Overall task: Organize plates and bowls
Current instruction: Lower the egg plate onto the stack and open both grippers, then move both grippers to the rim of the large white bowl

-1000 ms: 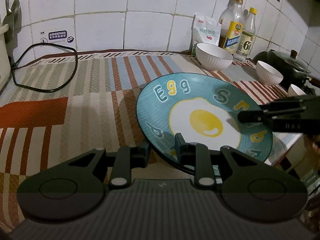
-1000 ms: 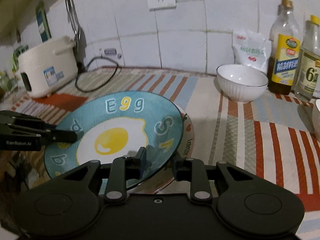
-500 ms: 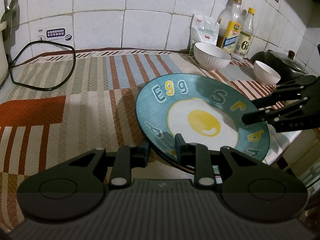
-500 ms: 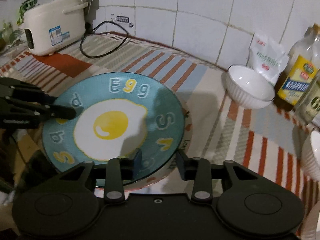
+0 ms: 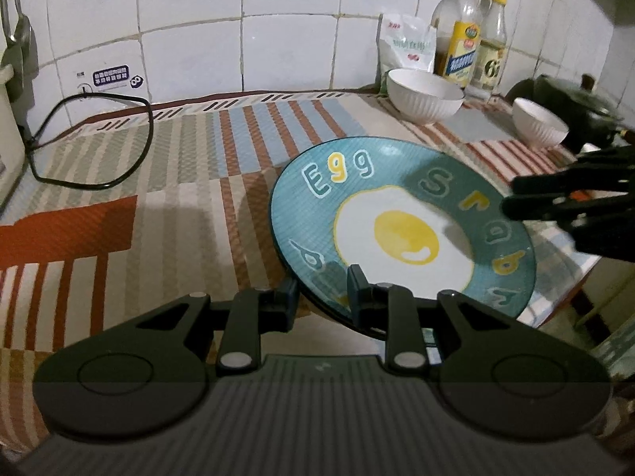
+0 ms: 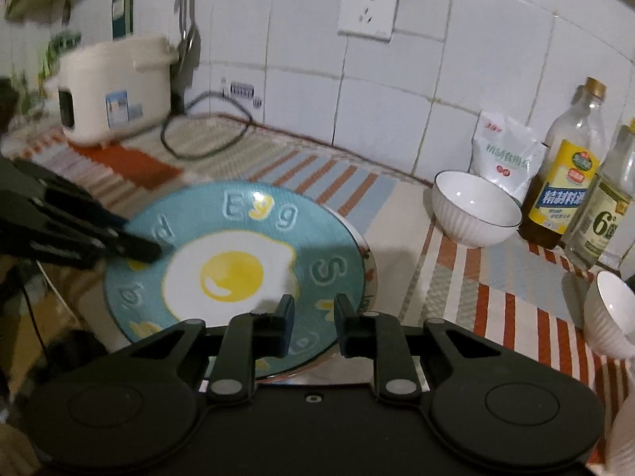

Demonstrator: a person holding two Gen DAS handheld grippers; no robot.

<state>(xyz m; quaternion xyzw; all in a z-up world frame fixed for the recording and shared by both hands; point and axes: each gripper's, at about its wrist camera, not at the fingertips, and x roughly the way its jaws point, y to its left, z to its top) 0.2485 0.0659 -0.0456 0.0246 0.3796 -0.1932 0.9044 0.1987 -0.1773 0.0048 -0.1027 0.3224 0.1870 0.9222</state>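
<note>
Since 1 second ago, my right gripper (image 6: 313, 319) has pulled back and rolled, so the view from it now takes in the wall socket (image 6: 368, 8) and the rice cooker (image 6: 113, 91) higher up. Its jaws have just been closing and now stand narrow above the near rim of the egg plate (image 6: 238, 261); whether the pads press on that rim I cannot tell. From the left wrist view the same gripper shows as dark fingers (image 5: 555, 198) hanging over the plate's far right edge.

My left gripper (image 5: 321, 297) has hardly shifted. Its jaws are narrow and clamped on the plate's near rim, one pad under the edge and one on top, holding the teal plate tilted above the striped cloth of the bench (image 5: 158, 182). A second plate (image 6: 369, 265) peeks out just beneath it on the right.

2 white bowls sit further back: the larger bowl (image 5: 424, 95) beside the oil bottles (image 5: 462, 43), the smaller bowl (image 5: 537, 127) near the dark pot (image 5: 571, 99).
</note>
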